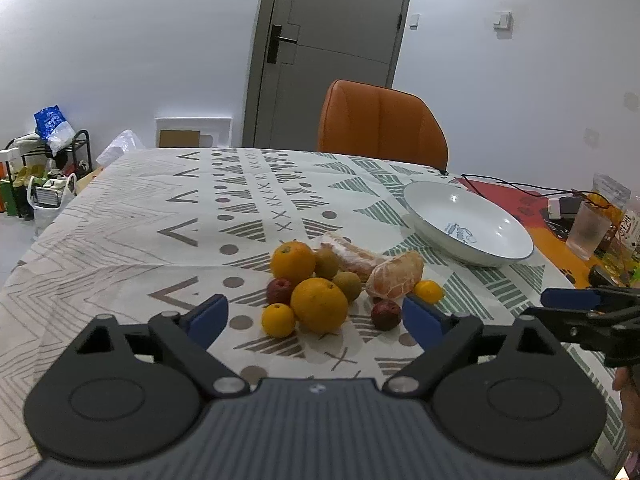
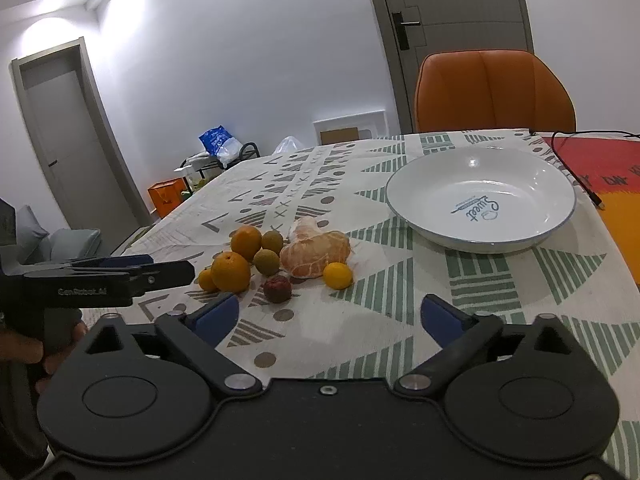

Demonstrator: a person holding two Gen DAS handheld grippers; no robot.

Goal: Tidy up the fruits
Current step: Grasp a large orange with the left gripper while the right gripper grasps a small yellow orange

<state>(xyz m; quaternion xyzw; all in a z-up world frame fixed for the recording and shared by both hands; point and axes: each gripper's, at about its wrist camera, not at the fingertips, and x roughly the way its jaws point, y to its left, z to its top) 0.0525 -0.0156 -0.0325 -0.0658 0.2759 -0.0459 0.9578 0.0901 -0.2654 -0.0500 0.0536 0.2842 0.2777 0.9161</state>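
Fruits [image 1: 320, 284] (drinking glass [image 1: 587, 230] left-view only)

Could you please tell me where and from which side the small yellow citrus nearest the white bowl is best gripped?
Grip the small yellow citrus across its round middle, coming from the near, bowl-facing side; the peeled pomelo crowds it behind, towards the pile.
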